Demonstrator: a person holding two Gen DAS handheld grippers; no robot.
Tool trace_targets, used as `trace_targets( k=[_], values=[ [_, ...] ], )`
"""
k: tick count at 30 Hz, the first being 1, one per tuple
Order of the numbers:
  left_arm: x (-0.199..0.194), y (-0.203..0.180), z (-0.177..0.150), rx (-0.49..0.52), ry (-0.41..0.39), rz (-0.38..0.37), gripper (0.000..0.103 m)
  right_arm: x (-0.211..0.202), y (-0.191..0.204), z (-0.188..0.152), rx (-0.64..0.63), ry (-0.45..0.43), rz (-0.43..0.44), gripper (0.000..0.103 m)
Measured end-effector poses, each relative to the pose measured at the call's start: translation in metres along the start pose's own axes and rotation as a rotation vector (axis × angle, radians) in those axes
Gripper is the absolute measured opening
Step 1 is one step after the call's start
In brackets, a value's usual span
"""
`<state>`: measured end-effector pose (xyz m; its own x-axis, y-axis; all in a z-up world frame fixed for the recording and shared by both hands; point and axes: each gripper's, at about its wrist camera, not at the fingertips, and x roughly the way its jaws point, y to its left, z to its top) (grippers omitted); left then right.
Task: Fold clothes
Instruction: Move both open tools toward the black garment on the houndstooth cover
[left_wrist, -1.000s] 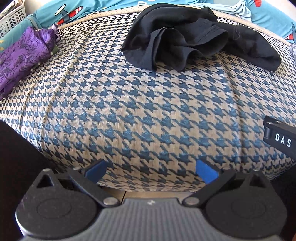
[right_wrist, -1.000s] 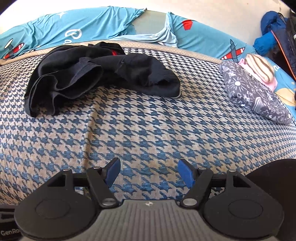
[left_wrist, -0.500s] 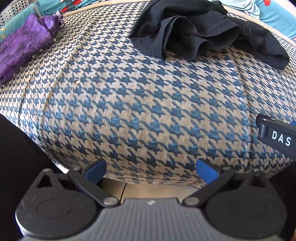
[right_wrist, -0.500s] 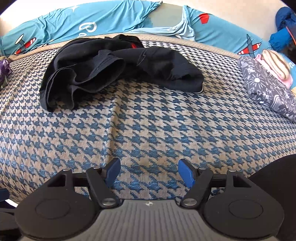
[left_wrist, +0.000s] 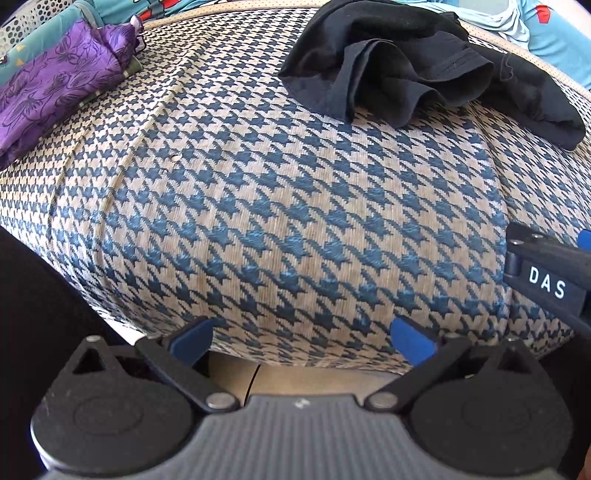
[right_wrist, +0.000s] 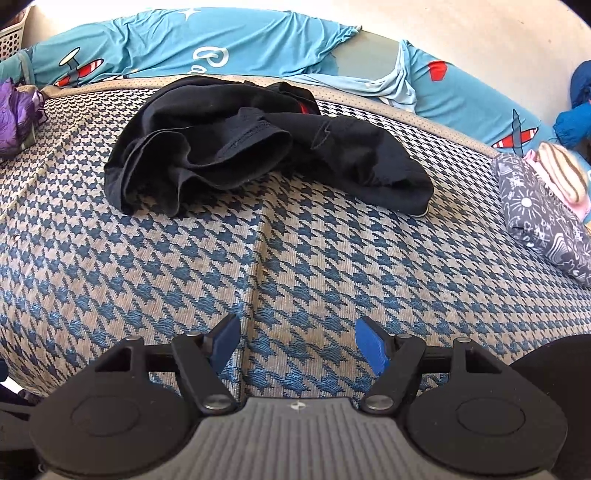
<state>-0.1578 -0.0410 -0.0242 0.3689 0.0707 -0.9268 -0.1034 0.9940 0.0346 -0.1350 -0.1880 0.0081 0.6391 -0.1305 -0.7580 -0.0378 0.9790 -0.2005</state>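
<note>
left gripper (left_wrist: 301, 338): blue pads apart, nothing between them, hanging over the near edge of the houndstooth cover (left_wrist: 280, 229).
right gripper (right_wrist: 297, 341): jaws apart and empty too, over the near part of the same cover, pointing toward the far side.
black garment (right_wrist: 258, 147): crumpled in a heap at the far middle of the cover, well apart from both tools.
step in hand: looks like the reach toward the heap; nothing gripped yet.
doing it well: i'd go for a hem or corner at each end, one tool per side, pinching a single layer so it can be spread flat.
left view only: right tool's side poking in at the right edge, purple cloth (left_wrist: 55, 88) in full at far left.
right view only: grey patterned bundle (right_wrist: 546, 218) and striped piece (right_wrist: 563, 173) at far right, plus the turquoise sheet (right_wrist: 184, 48) behind.
</note>
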Motion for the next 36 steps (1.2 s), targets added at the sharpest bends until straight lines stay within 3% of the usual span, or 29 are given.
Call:
trace_targets(
  k=[14,21,32,36],
  values=[
    [-0.009,0.001,-0.004,-0.027,-0.011,0.010,0.103,-0.002,0.012,-0.001,-0.048,-0.014,0.000,0.069],
    [-0.010,0.007,0.009,-0.019,-0.058,0.007,0.103,0.000,0.011,0.002,-0.033,0.003,0.038,0.069],
    [-0.009,0.010,0.051,0.007,-0.126,0.017,0.103,0.018,-0.005,0.031,0.025,0.008,0.227,0.069],
    [-0.009,0.006,0.071,0.035,-0.162,0.014,0.103,0.026,-0.017,0.048,0.030,-0.033,0.251,0.069]
  ],
)
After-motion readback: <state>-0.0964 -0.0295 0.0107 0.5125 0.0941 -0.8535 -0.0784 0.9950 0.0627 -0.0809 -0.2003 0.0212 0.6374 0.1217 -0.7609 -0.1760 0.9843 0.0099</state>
